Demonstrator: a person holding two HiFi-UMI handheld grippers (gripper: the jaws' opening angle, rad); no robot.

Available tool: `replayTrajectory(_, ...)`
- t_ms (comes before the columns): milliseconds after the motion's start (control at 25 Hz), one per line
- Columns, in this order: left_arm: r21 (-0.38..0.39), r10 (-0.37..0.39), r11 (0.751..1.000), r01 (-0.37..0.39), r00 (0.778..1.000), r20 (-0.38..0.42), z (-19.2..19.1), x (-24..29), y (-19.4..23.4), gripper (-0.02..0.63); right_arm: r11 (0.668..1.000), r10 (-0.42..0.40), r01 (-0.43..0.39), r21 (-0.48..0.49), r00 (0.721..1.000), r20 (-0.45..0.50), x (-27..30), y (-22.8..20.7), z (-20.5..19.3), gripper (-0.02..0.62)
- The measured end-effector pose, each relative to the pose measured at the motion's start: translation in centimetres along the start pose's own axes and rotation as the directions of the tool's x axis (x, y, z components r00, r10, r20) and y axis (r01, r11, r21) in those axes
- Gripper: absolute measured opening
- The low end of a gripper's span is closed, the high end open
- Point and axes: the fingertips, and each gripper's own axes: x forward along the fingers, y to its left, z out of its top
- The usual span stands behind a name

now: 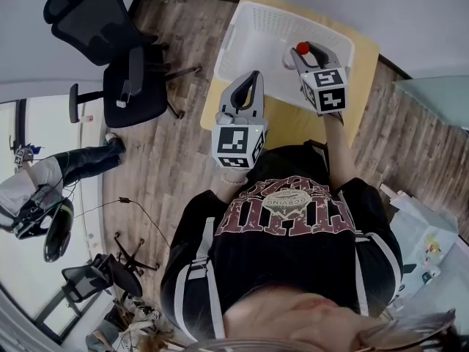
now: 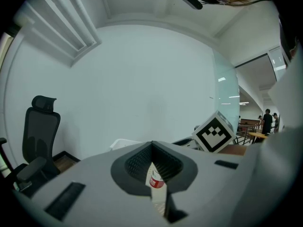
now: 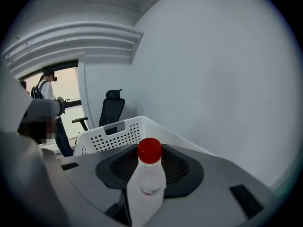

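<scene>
Head view first: the right hand-held gripper hangs over the white basket, its jaws clamped on one red-capped bottle. The bottle is above the basket and not yet down in it. The left hand-held gripper sits at the basket's near rim, and the basket stands on a yellow bench. Left gripper view: jaws all but together, gripping nothing. Through the slit a second, red-labelled bottle shows beyond, though I can't tell whether it lies in the basket. Right gripper view: the held bottle stands upright between the jaws, with the basket just behind. Count: two hand-held grippers, two bottles, one basket, one bench.
</scene>
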Motion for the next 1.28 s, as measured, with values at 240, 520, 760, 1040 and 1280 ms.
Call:
replayTrajectory(240, 0.009, -0.015, 1.0, 0.015, 1.0, 0.011, 0.3, -0.4, -0.6, 0.046, 1.0, 0.0, 0.0, 0.0, 1.0, 0.031, -1.4, 0.4, 0.9, 0.155)
replayTrajectory(520, 0.014, -0.031, 0.999, 0.031, 0.999, 0.022, 0.7, -0.8, -1.7, 0.046, 1.0, 0.002, -0.002, -0.003, 0.998, 0.071, -3.6, 0.5, 2.3, 0.155)
replayTrajectory(760, 0.016, -0.041, 0.999, 0.041, 0.999, 0.028, 0.8, -1.0, -2.3, 0.046, 1.0, 0.014, -0.015, 0.005, 0.994, 0.112, -5.3, 0.8, 3.4, 0.155)
replayTrajectory(1040, 0.022, -0.051, 0.999, 0.05, 0.998, 0.04, 1.1, -1.2, -3.4, 0.046, 1.0, 0.013, -0.013, -0.002, 0.989, 0.144, -7.4, 0.9, 4.3, 0.155)
replayTrajectory(1280, 0.026, -0.068, 0.997, 0.067, 0.997, 0.038, 0.9, -1.1, -4.3, 0.046, 1.0, 0.012, -0.01, -0.012, 0.985, 0.17, -9.1, 0.8, 4.9, 0.155)
